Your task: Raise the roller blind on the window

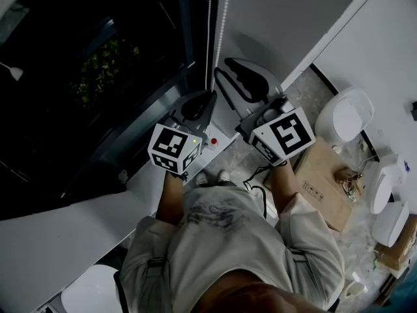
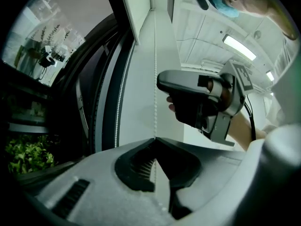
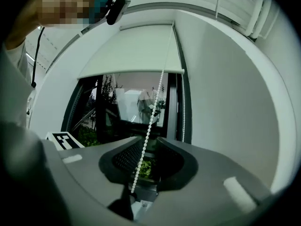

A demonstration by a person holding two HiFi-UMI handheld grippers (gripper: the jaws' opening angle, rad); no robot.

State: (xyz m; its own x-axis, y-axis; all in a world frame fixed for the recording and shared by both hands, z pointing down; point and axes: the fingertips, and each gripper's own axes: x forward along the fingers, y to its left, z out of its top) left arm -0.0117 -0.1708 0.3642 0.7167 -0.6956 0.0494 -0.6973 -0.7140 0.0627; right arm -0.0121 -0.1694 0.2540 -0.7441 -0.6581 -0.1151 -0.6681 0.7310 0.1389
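My left tool (image 2: 154, 140) is clamped on the chain (image 2: 154, 79), my right tool (image 3: 149, 142) gapes around it, and the blind (image 3: 136, 51) covers only the top of the window (image 3: 127, 105), so I judge more pulls remain.

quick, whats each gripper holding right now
Left gripper: tongs shut on the bead chain.
Right gripper: tongs open, bead chain passing between them.
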